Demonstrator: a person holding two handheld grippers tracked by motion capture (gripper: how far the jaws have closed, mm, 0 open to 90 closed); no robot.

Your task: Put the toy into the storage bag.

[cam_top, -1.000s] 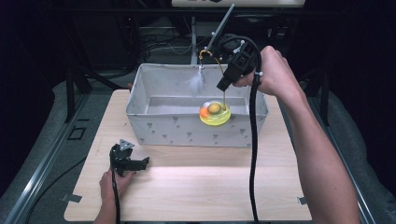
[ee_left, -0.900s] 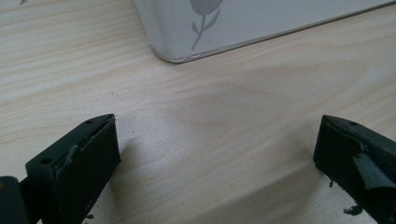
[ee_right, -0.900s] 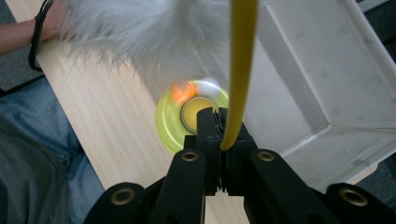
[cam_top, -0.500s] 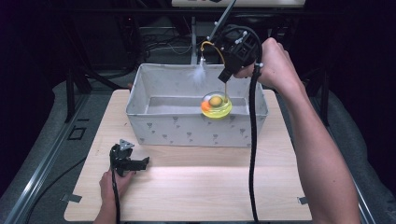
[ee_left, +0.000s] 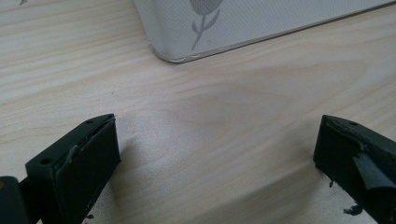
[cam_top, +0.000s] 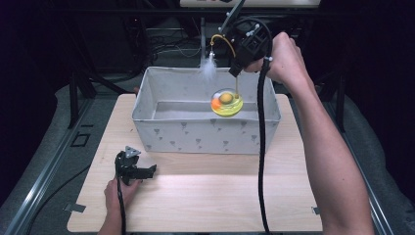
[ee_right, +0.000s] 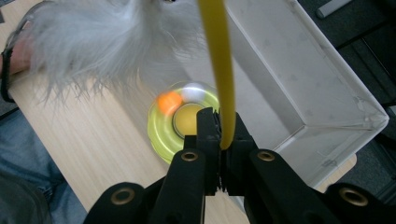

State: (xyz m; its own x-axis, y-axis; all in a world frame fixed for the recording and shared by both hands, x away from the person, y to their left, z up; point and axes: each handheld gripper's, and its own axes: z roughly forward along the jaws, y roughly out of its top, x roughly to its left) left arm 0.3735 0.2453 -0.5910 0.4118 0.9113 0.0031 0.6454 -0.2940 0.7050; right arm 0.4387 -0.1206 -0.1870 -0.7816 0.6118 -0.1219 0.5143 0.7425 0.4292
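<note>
High view: right gripper (cam_top: pixel 238 68) raised over grey fabric bin (cam_top: pixel 161 125), clamped on yellow wand (cam_top: pixel 237 87) of cat toy; disc base (cam_top: pixel 227 103) dangling above bin, feather (cam_top: pixel 209 66) at far end. Left gripper (cam_top: pixel 133 169) resting on table (cam_top: pixel 205 196).

Left gripper view: jaws spread wide, nothing between.

Right gripper view: wand (ee_right: pixel 219 70) pinched tight. Likely light, springy, prone to swing; best gripped low on wand.

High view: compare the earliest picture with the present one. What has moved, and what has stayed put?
The right gripper, shut on the yellow wand of the cat toy, has carried it up and slightly right above the grey fabric bin; the yellow-green disc and white feather went along. The left gripper stayed open on the table.
</note>
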